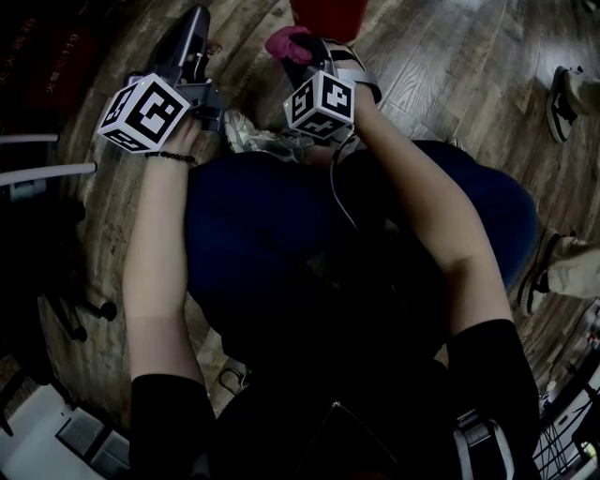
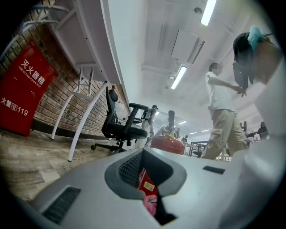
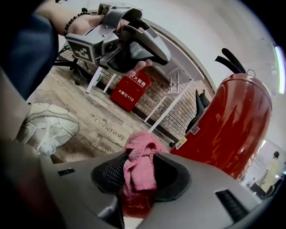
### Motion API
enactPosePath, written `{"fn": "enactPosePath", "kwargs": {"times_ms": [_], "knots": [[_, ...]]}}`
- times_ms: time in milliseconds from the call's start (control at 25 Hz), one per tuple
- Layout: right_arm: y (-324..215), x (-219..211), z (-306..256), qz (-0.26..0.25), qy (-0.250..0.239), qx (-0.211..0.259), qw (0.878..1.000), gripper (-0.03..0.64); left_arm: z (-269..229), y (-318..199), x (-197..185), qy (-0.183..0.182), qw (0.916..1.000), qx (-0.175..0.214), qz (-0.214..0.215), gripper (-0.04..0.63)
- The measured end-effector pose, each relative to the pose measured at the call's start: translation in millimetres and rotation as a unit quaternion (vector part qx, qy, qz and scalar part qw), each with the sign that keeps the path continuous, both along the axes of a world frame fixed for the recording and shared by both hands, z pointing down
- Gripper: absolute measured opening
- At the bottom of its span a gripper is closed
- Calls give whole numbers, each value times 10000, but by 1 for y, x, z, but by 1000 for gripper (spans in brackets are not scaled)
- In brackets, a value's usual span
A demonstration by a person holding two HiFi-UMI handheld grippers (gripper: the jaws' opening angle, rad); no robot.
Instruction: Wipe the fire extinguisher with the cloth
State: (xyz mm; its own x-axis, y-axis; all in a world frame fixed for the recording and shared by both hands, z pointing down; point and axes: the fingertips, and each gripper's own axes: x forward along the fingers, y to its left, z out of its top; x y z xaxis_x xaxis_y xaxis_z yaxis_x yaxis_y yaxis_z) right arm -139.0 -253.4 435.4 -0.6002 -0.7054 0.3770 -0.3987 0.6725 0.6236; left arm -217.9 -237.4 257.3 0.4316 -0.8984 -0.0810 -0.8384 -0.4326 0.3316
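— Fire extinguisher (image 3: pixel 232 120) first: where?
— Top centre of the head view, cut off by the upper edge. Red, standing on the plank floor (image 1: pixel 441 66). In the right gripper view, across the whole right half, with the black handle (image 3: pixel 232 60) at its top.

— And from the far left?
— Red cabinet (image 2: pixel 20 96) with white characters, against the brick wall (image 2: pixel 56 98), at the left edge of the left gripper view. Right of that, a black office chair (image 2: pixel 118 127).

— Left gripper (image 1: pixel 194 26)?
— Upper left of the head view, pointing toward the top edge, apart from the extinguisher and left of it. Jaws together, nothing clamped. Only a sliver of red and pink visible beyond, through the notch.

— Next to the right?
— Pale shoe (image 1: pixel 246 131) on the floor, between the two grippers and a little lower in the frame.

— Right gripper (image 1: pixel 307 49)?
— Just right of centre, near the top of the head view. Jaws closed on the cloth (image 3: pixel 139 163): pink, bunched, sticking out past the tips and hanging down between the pads. Just beside the lower body of the extinguisher, contact impossible to tell.

— Far right?
— Bystander's shoe (image 1: pixel 565 98) at the upper right edge of the head view, well apart from the extinguisher.
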Motion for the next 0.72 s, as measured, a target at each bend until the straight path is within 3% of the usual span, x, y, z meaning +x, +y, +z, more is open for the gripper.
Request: {"fn": "enactPosePath", "kwargs": {"times_ms": [720], "knots": [[2,1,32,-71,293,-281,9992,141,-2,1,1,25,10000,7,22,15]]}}
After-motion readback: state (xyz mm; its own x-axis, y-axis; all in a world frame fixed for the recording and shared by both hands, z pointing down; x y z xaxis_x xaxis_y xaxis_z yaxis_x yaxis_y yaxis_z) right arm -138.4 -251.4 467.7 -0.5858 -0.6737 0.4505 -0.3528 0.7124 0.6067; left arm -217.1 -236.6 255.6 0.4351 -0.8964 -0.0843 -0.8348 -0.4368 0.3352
